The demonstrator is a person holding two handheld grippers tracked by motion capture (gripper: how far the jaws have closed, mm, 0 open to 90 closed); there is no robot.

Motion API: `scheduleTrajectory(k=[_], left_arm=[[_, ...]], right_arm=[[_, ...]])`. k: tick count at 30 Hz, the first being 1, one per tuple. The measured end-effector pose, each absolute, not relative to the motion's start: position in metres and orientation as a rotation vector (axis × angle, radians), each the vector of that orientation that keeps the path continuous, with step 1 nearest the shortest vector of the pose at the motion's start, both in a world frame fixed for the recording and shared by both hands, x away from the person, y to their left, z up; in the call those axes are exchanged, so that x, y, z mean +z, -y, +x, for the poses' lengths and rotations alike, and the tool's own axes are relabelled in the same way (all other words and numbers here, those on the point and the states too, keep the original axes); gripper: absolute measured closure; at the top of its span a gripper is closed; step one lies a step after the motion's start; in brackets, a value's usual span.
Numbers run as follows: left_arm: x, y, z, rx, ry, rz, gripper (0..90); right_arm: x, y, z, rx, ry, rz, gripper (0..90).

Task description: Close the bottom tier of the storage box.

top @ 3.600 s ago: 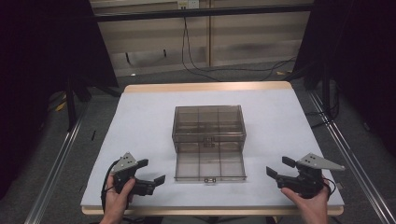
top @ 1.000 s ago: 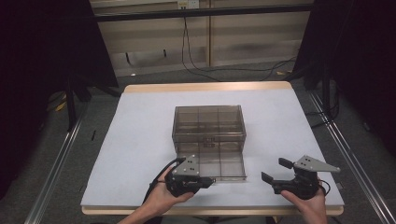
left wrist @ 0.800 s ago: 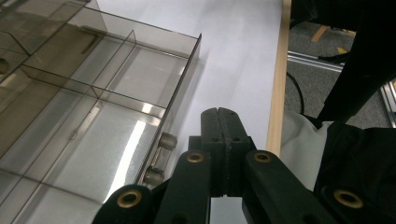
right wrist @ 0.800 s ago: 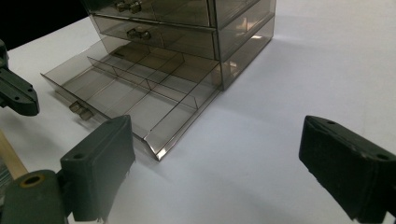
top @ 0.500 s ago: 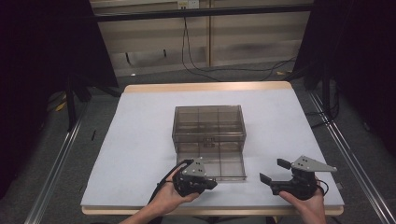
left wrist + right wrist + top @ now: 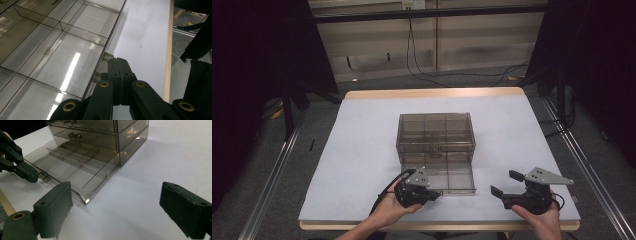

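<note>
A smoked, see-through plastic drawer cabinet [image 6: 436,131] stands near the middle of the white desk [image 6: 352,150], its front facing the person. The bottom drawer [image 6: 447,176] is pulled well out and lies flat on the desk surface; thin partitions split it into several compartments, all bare as far as the gripper views show. The upper drawer [image 6: 85,135] is closed, with a small handle at its front. Left gripper [image 6: 433,194] sits at the near-left front edge of the open drawer, held in the left hand [image 6: 391,207]. In the left gripper view its fingers [image 6: 113,72] are pressed flat together, clenched, with the tips at the small clear handle tab [image 6: 108,56] on the drawer front [image 6: 96,75]; whether any of the tab is actually pinched between them cannot be told. The right gripper view shows that same gripper touching or just beside the handle [image 6: 44,177]. Right gripper [image 6: 506,183] is held by the right hand [image 6: 543,216] near the desk's near-right corner, apart from the drawer, with its fingers [image 6: 53,208] spread wide, released, nothing between them, and bare desk below.
</note>
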State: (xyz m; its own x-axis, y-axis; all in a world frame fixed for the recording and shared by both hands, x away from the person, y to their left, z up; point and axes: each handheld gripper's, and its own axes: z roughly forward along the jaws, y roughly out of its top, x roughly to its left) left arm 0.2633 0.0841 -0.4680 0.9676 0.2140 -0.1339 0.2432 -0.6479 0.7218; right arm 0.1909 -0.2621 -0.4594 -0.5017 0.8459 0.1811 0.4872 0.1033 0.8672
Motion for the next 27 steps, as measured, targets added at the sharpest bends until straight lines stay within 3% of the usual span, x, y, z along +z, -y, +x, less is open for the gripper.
scheduleTrajectory(k=[27], left_arm=[[-0.4707,-0.075,0.2647,-0.054,-0.321,2.284,90.0]], right_arm=[[-0.4607,0.259,0.1927,1.359,-2.065,1.291,10.6]])
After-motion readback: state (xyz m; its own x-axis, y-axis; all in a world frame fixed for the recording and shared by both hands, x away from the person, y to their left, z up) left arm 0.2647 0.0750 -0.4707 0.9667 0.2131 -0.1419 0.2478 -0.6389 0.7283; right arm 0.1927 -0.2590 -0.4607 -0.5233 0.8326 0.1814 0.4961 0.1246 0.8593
